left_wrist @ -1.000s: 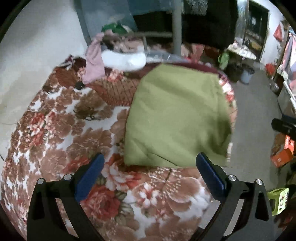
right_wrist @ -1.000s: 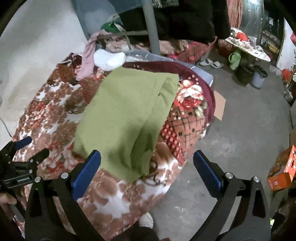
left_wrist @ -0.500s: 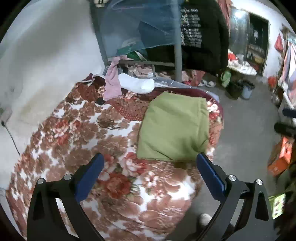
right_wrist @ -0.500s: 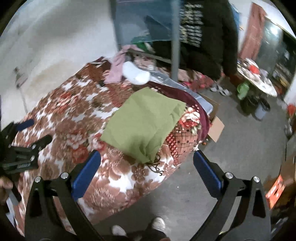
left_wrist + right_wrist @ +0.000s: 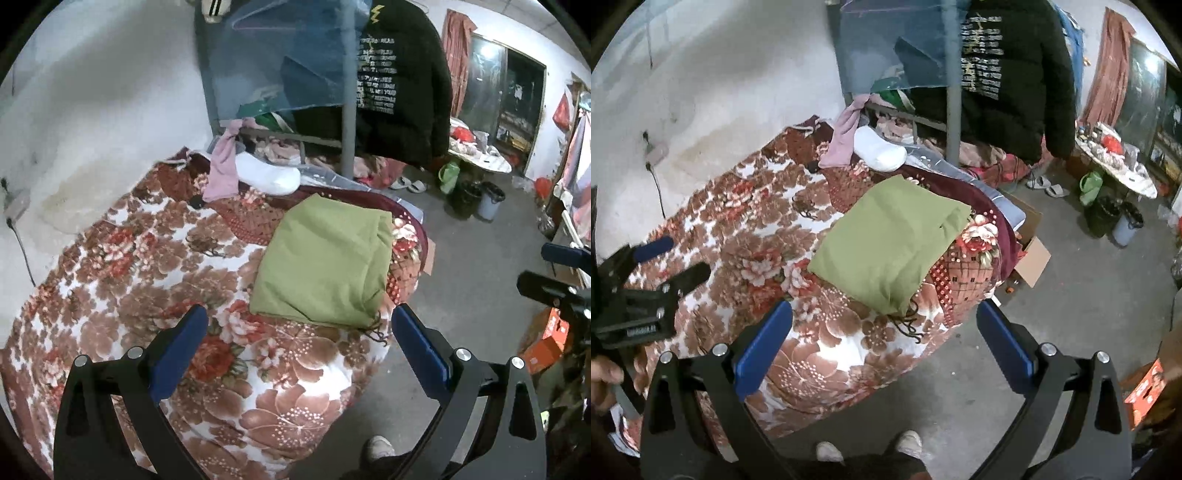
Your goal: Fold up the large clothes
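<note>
Folding complete: green garment [image 5: 325, 258] lies squared on bed [image 5: 147, 266].
Both grippers' jaws apart, empty; advisable to leave edges undisturbed.

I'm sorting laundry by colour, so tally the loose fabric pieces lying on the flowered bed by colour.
Green: 1, the folded garment
Pink: 1, the cloth draped at the far end
White: 1, the bundle beside the pink one
Total: 3
Both the left gripper and right gripper are open and empty.

Both wrist views overlook the bed [image 5: 110, 258] from above.
</note>
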Demonstrator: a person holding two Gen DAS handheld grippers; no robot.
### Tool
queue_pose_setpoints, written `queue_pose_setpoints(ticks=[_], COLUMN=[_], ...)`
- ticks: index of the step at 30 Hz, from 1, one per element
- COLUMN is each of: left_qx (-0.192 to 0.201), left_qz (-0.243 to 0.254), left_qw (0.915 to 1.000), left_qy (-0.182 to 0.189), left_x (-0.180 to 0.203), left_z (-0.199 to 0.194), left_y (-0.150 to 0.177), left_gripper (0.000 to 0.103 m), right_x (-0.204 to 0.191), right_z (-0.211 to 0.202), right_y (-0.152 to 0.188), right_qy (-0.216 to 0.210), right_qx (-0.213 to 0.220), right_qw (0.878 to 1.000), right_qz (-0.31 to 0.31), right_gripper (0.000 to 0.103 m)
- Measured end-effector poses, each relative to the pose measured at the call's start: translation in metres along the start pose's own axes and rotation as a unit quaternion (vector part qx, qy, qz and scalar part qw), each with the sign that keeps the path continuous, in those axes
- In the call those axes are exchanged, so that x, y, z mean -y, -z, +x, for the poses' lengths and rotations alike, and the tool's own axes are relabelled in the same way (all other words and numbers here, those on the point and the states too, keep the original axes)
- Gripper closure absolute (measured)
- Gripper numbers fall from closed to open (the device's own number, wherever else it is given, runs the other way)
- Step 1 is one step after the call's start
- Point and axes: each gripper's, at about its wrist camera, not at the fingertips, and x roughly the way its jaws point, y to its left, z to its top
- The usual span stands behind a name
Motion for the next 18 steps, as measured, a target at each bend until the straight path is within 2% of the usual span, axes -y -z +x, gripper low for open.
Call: queue_pose_setpoints(ticks=[10,18], left_qx=[0.012,0.016], left_qz=[0.0,-0.011], left_qw=[0.9999,0.9996], left_qy=[-0.008,-0.019], left_x=[0.016,0.014], left_z=[-0.012,-0.009], left_y=[-0.009,-0.016], left_gripper=[0.005,0.005], right_x=[0.005,0.01], right_z=[-0.001,0.004], right_y=[-0.001,-0.011], right_qy=[-0.008,-0.014], right_qx=[-0.006,-0.007], right_qw=[1.0,1.0], right_qz=[-0.009,-0.017], right_gripper=[0.005,0.005])
